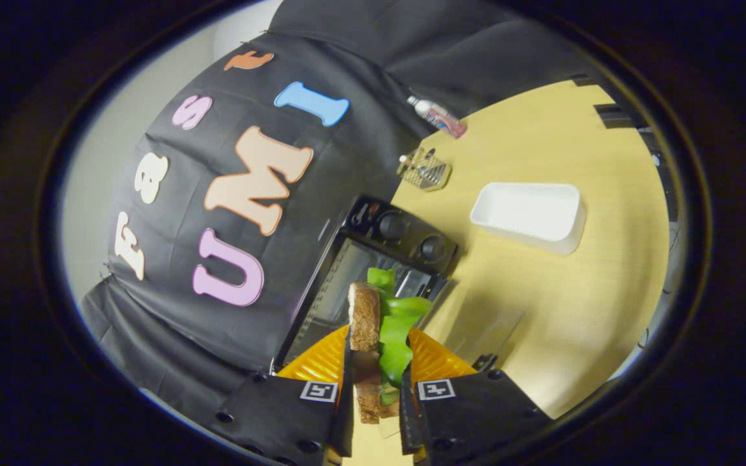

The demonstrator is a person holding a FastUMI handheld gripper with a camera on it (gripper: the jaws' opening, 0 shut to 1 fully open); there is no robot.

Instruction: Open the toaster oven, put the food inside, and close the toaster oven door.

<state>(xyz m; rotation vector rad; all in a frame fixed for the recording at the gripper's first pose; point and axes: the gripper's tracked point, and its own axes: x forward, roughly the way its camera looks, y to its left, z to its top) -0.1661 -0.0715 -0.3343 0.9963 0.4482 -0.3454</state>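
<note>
We judge that we are in the carrying step: the tool [376,388] is clamped on the sandwich [379,336], bread and green lettuce pressed between both fingers. The toaster oven [373,272] stands just beyond the food, its door apparently open. Next we must bring the sandwich level into the oven and release it. On the desk [561,304], further right, the white tray [528,217] looks empty.

toaster oven [373,272]: 1 | sandwich [379,323]: 1 | white tray [530,215]: 1 | bottle [438,117]: 1 | wire rack [425,169]: 1
</note>
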